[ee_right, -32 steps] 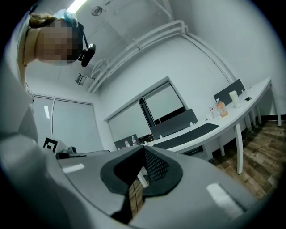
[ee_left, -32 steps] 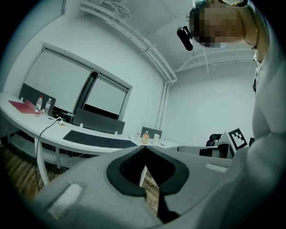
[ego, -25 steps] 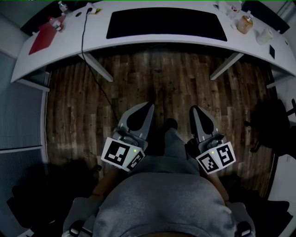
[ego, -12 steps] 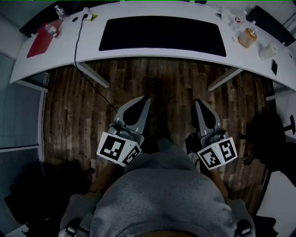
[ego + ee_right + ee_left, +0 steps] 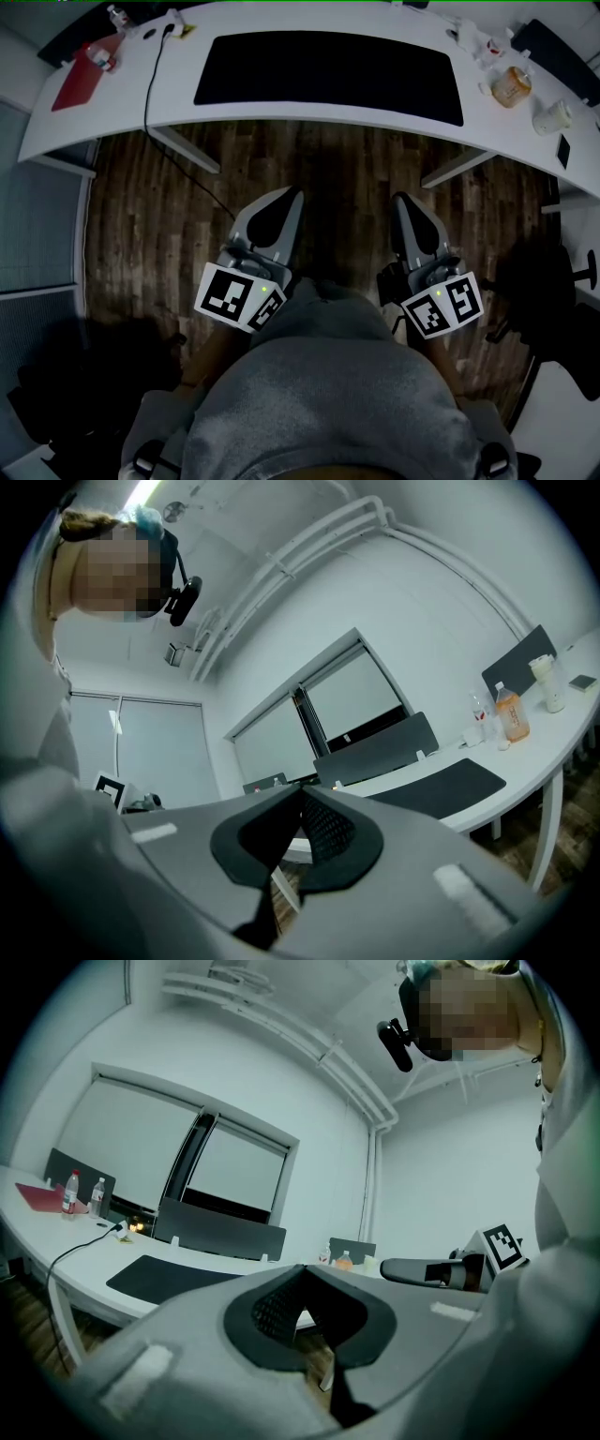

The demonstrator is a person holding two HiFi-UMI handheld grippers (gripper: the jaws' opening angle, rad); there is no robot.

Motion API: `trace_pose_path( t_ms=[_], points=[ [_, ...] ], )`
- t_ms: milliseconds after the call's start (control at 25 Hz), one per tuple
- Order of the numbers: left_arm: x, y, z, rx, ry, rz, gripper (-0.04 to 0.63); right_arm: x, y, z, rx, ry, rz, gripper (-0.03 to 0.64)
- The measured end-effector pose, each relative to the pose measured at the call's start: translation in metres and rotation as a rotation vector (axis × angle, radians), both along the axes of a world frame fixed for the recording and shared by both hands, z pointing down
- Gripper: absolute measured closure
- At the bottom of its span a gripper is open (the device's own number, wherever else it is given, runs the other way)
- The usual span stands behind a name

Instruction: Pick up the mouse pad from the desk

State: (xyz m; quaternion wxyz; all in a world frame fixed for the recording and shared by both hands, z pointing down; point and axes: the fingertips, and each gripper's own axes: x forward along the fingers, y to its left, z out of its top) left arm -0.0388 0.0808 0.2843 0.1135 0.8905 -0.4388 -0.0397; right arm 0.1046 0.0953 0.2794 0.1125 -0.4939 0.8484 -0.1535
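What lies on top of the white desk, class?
The desk bears a large black mouse pad in the middle, a red folder at its left end, an orange jar and a white cup at its right. The desktop beneath the pad is covered.

You face a white curved desk [image 5: 122,108]: black mouse pad [image 5: 328,66] flat at centre, red folder [image 5: 80,82] far left, orange jar [image 5: 511,86] and white cup [image 5: 553,117] far right.

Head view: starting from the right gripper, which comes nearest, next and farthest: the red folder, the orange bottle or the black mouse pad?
From the right gripper:
1. The black mouse pad, straight ahead at the middle of the desk.
2. The orange bottle, toward the desk's right end.
3. The red folder, far across at the desk's left end.
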Motion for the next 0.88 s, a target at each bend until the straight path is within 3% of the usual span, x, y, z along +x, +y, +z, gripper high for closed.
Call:
trace_pose_path(
  t_ms=[880],
  points=[
    [-0.015, -0.013, 0.000, 0.010, -0.013, -0.055, 0.597, -0.002, -0.007, 0.005, -0.010, -0.007, -0.031, 0.615]
  ],
)
